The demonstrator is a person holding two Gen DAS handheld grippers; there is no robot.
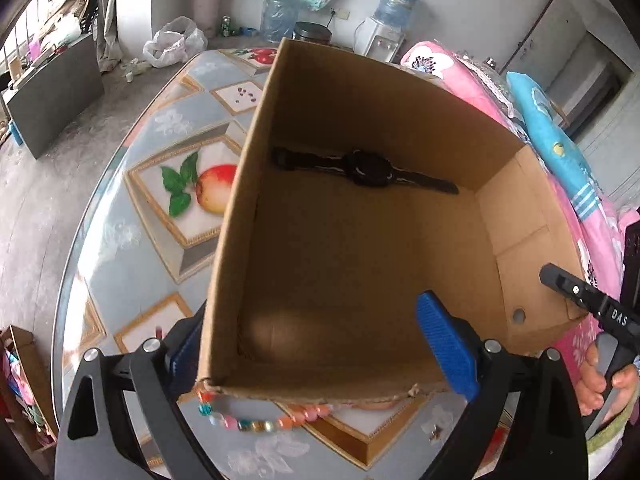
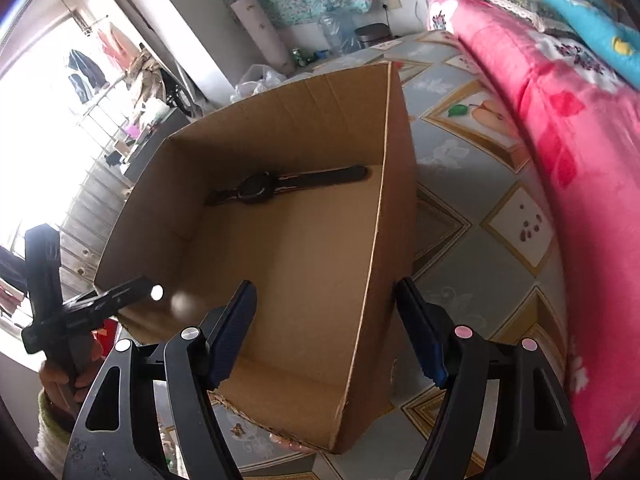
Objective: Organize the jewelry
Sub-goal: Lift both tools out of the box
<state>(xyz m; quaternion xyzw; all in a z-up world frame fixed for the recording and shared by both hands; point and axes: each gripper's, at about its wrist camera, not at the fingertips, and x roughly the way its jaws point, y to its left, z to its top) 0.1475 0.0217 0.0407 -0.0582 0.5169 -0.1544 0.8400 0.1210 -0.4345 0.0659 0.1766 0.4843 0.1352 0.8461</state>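
Step in hand, by the look of it: getting the loose pieces off the table and into the cardboard box.

Already in: a black watch, flat on the box floor, along the far wall.

Still out: a bead bracelet on the table, right against the foot of the near wall, one end tucked at the left corner. Also a small metal piece near it, too small to identify.

Left gripper: fingers spread wide, nothing between the pads but the near left corner of the box, one finger outside the wall, the blue one inside. No pressing on the cardboard visible.

Right gripper: fingers apart as well, astride the right wall, holding nothing.

To do it well:
- Lift the left gripper clear of the wall before anything else, so as not to drag the box over the beads.
- Come down on the bracelet from above, fingers across the strand rather than along it.
- Pinch at the middle of the strand, away from the box edge.
- Close gently; likely slippery, likely to swing.
- Carry over the near wall, lower close to the floor, release beside the watch, not on it.
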